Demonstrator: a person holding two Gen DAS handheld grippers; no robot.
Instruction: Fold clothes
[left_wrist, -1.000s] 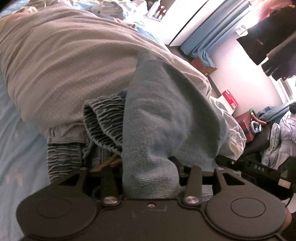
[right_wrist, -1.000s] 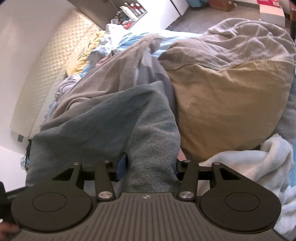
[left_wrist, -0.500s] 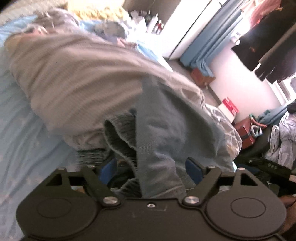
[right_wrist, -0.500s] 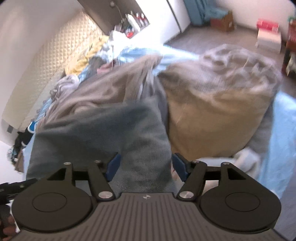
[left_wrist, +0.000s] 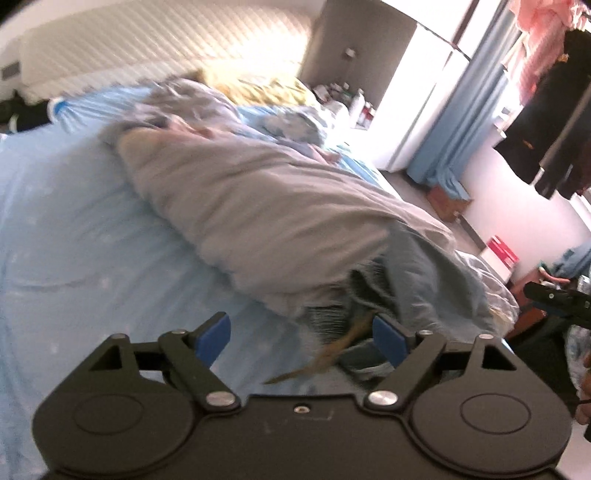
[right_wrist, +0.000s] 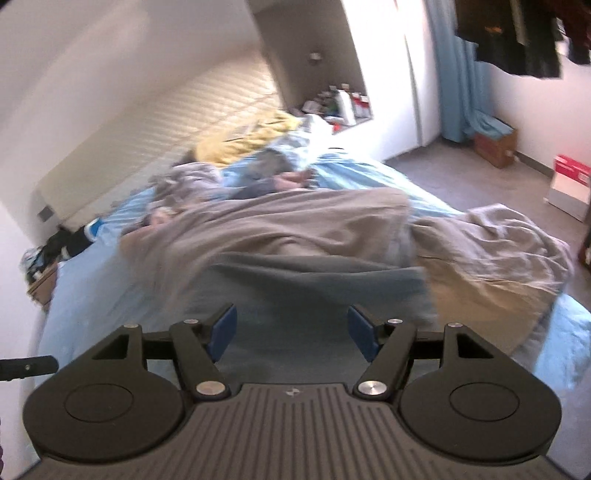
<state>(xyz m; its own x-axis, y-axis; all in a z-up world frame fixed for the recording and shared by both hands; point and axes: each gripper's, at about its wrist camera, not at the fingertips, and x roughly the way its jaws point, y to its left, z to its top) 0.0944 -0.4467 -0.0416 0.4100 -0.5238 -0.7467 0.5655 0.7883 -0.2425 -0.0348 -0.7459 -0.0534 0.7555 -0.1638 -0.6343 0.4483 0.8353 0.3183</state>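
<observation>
Blue-grey trousers (left_wrist: 424, 280) with a gathered waistband and a tan drawstring (left_wrist: 332, 347) lie crumpled on the bed against a grey duvet (left_wrist: 266, 206). My left gripper (left_wrist: 301, 341) hovers above the waistband. Its jaws are opening and its blue pads (left_wrist: 214, 338) touch nothing. In the right wrist view the same trousers (right_wrist: 314, 291) lie spread flat below my right gripper (right_wrist: 292, 332). That gripper is open and raised off the cloth, with nothing held. Both views are blurred by motion.
The bed has a light blue sheet (left_wrist: 74, 240) and a quilted headboard (right_wrist: 166, 122). A tan-grey blanket (right_wrist: 498, 254) is heaped at the bed's right corner. Other clothes (right_wrist: 240, 144) lie near the pillows. A red and white box (right_wrist: 569, 181) stands on the floor, and dark clothes (left_wrist: 546, 122) hang at the right.
Both grippers were shut on the blue-grey trousers a second ago. They have opened and let go, then lifted up and back, and the trousers now lie on the bed.
</observation>
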